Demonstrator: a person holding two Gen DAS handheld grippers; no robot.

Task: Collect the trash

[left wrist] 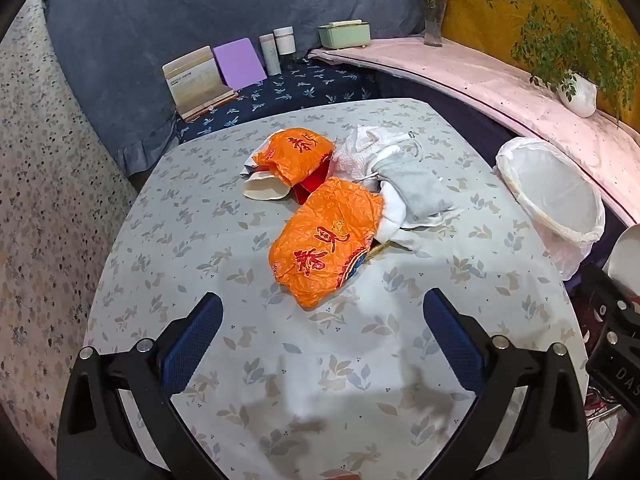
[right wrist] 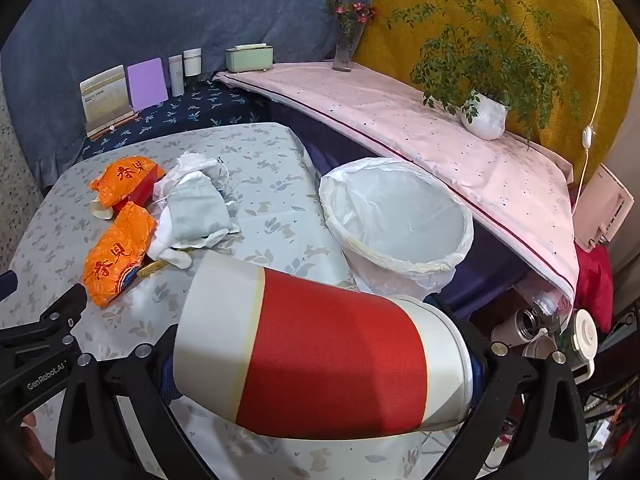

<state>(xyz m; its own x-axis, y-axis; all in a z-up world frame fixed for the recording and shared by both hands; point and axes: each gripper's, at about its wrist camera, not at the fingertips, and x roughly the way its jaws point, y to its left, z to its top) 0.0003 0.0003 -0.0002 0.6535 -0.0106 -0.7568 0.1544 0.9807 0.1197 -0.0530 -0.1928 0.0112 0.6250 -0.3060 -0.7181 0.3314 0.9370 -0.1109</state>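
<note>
My left gripper [left wrist: 323,300] hangs open over the leaf-patterned tablecloth [left wrist: 224,240], with nothing between its blue pads. Just ahead of it lies a crumpled orange wrapper [left wrist: 324,240] [right wrist: 116,256]. A second orange wrapper [left wrist: 296,152] [right wrist: 124,178] lies farther back beside a tipped white cup [left wrist: 264,188]. Crumpled white and grey bags [left wrist: 412,188] [right wrist: 196,208] sit to their right. My right gripper [right wrist: 322,360] is shut on a large red-and-white paper cup [right wrist: 332,352], held sideways across its jaws. The bin with a white liner [right wrist: 400,216] [left wrist: 552,196] stands just beyond it at the table's right edge.
A pink-covered ledge [right wrist: 400,120] runs behind the bin, carrying a potted plant [right wrist: 484,116], a flower vase [right wrist: 344,56] and a green box [right wrist: 250,58]. Books [left wrist: 200,84] and bottles [left wrist: 276,48] stand at the back. Flasks [right wrist: 532,324] clutter the floor at right.
</note>
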